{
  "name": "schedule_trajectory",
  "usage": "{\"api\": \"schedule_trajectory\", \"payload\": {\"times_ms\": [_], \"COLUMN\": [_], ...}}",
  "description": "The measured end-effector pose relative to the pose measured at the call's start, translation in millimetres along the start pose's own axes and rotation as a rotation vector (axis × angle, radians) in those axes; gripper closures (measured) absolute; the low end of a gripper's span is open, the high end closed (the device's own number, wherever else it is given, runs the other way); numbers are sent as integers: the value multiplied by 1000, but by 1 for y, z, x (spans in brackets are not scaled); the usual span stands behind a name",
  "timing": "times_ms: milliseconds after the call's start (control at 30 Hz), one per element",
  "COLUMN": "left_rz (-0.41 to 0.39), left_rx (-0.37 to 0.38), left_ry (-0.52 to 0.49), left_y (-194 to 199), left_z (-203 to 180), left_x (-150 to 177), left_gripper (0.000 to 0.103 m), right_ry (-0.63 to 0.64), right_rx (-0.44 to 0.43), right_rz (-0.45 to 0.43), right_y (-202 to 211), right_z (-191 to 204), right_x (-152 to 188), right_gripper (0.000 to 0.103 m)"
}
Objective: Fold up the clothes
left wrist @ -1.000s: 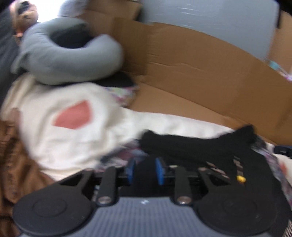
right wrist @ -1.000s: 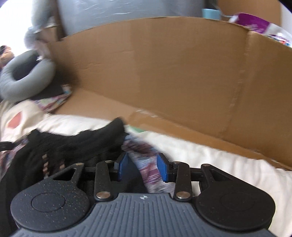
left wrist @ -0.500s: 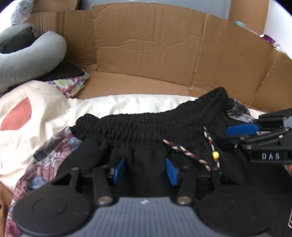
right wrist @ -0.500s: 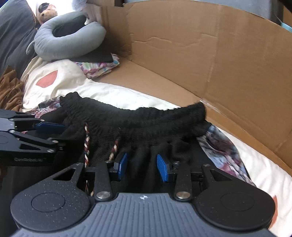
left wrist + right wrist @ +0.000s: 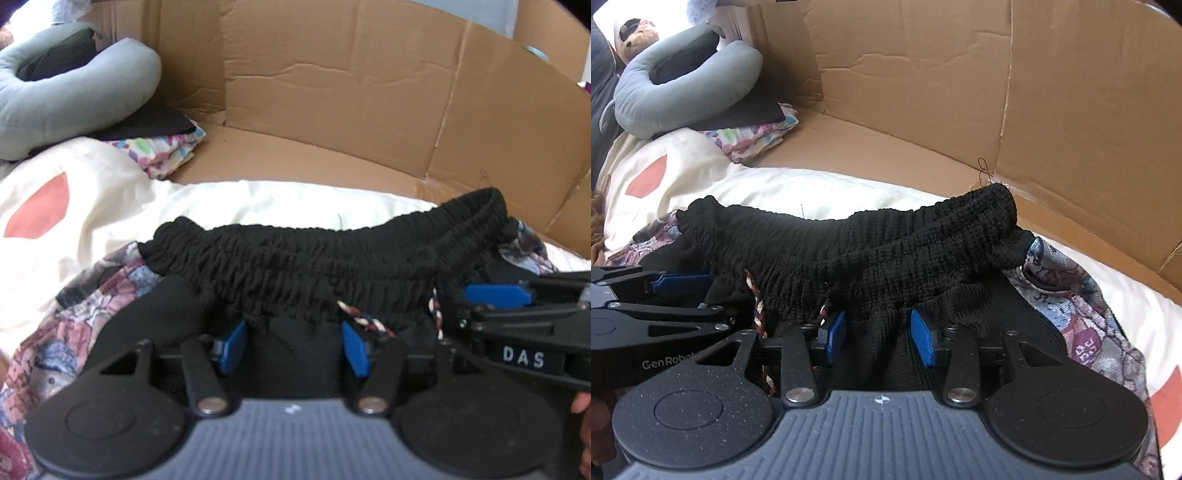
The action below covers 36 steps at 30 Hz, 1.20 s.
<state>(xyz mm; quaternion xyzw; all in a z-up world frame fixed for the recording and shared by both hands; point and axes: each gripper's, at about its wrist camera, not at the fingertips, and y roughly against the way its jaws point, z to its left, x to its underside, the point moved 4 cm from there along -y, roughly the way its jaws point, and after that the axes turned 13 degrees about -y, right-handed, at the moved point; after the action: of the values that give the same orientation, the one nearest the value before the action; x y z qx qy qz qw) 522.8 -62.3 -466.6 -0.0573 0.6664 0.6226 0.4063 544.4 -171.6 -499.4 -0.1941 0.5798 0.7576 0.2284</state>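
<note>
Black shorts [image 5: 332, 258] with a gathered elastic waistband and a braided drawstring [image 5: 365, 321] lie spread over a floral cloth [image 5: 74, 325] on a cream cover. My left gripper [image 5: 293, 347] is open just below the waistband, black fabric lying loose between its blue pads. My right gripper [image 5: 879, 336] is shut on a bunched fold of the shorts [image 5: 868, 240] under the waistband's right half. Each gripper shows side-on in the other's view: the right gripper's pad [image 5: 495, 295] and the left gripper's pad [image 5: 679, 282]. The shorts' legs are hidden under the grippers.
A tall cardboard wall [image 5: 332, 92] curves around the back and right. A grey neck pillow [image 5: 74, 96] rests on a dark and patterned folded pile [image 5: 166, 147] at the back left. A plush toy [image 5: 635, 33] sits in the far left corner.
Both grippers swung round with the shorts and settled side by side at the waistband. The left jaws spread wider apart; the right jaws kept the same gap.
</note>
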Motion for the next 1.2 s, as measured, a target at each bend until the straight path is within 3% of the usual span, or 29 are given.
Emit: {"api": "schedule_trajectory", "payload": {"times_ms": [133,233,433,500,667,900,1067,1200], "left_rz": [-38,-32,-13,-8,3,11,3,-1], "left_rx": [27,26,-3,-16,-22,14,-13,-11], "left_ry": [14,27,73,67,54,54,50,78], "left_y": [21,40,90,110,162,228,276,318], "left_z": [12,21,42,49,64,84,94,104], "left_x": [4,9,17,19,17,11,14,18], "left_gripper": [44,45,44,43,41,29,14,11], "right_ry": [-43,-90,-128,-124,-113,-111,-128,-169], "right_rx": [-25,-29,-39,-45,-58,-34,-13,-6], "right_rz": [-8,4,5,-6,-30,-47,-46,-37], "right_y": [19,34,81,101,151,217,264,304], "right_z": [-8,-19,-26,-25,-21,-15,-16,-22], "right_x": [1,6,7,4,-5,-13,-10,-7], "right_gripper": [57,50,48,40,34,17,16,12]}}
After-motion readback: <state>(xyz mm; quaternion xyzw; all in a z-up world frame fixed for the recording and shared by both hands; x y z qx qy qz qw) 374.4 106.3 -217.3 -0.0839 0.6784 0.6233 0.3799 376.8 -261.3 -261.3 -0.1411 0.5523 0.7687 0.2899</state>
